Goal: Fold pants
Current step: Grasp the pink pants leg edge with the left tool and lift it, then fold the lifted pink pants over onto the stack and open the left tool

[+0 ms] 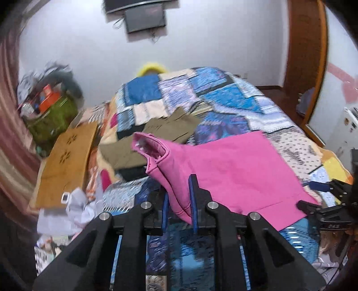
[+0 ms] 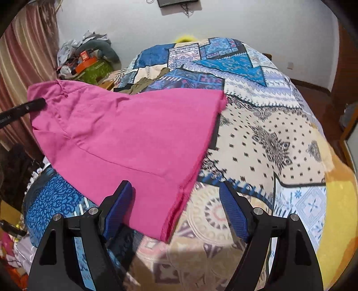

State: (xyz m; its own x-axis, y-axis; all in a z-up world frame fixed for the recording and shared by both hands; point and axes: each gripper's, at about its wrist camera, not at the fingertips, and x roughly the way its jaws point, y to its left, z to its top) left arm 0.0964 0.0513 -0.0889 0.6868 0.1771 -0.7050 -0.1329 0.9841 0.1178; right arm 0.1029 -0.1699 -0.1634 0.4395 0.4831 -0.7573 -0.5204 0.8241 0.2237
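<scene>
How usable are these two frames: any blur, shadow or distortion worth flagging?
Left wrist: motion blur smears the cluttered basket and olive clothes; the pink pants stay readable. Right wrist: sharper, a gripper shadow falls on the bedspread. Both: fisheye bending, dark corners.

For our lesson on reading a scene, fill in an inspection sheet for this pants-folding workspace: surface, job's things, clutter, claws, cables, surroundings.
Surface: bed with patchwork quilt.
Job's things: pink pants lying partly on the quilt, one end lifted.
Clutter: olive garment behind the pants; green bag heaped with items beside the bed; papers at the left.
Claws: left claw shut on the pink pants; right claw open around their near edge.
Cables: loose wires under the wall screen.
Surroundings: striped curtain, wooden door frame.
</scene>
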